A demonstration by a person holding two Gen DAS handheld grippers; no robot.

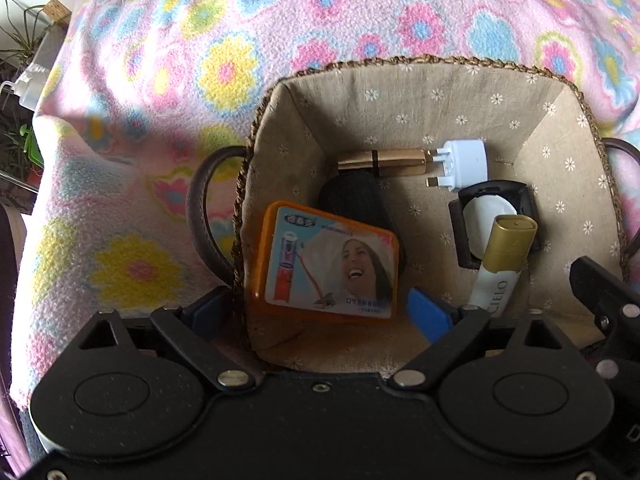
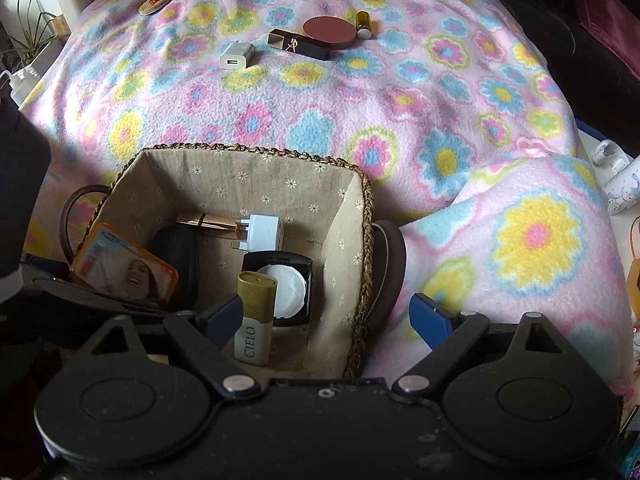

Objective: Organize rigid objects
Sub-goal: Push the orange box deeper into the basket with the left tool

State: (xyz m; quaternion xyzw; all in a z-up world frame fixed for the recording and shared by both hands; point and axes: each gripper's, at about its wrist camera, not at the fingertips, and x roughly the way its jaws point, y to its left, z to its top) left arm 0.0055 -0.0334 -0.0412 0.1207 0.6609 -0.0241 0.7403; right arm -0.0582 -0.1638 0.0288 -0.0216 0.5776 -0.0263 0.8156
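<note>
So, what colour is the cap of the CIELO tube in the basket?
Gold; the CIELO tube cap shows best in the left wrist view.

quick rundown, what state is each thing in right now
left gripper: open, orange card box between its fingers
right gripper: open, empty
woven fabric-lined basket: holding several items
orange card box: tilted against basket wall
black compact: open
gold-capped white Cielo tube: capped, in basket
white USB charger: on blanket, outside the basket

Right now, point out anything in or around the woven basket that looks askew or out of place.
The orange-framed picture card leans tilted against the lined woven basket's left wall, not lying flat. The black compact case lies open with its white pad exposed. Five small items, including a white USB charger, remain out on the floral fleece blanket.
</note>
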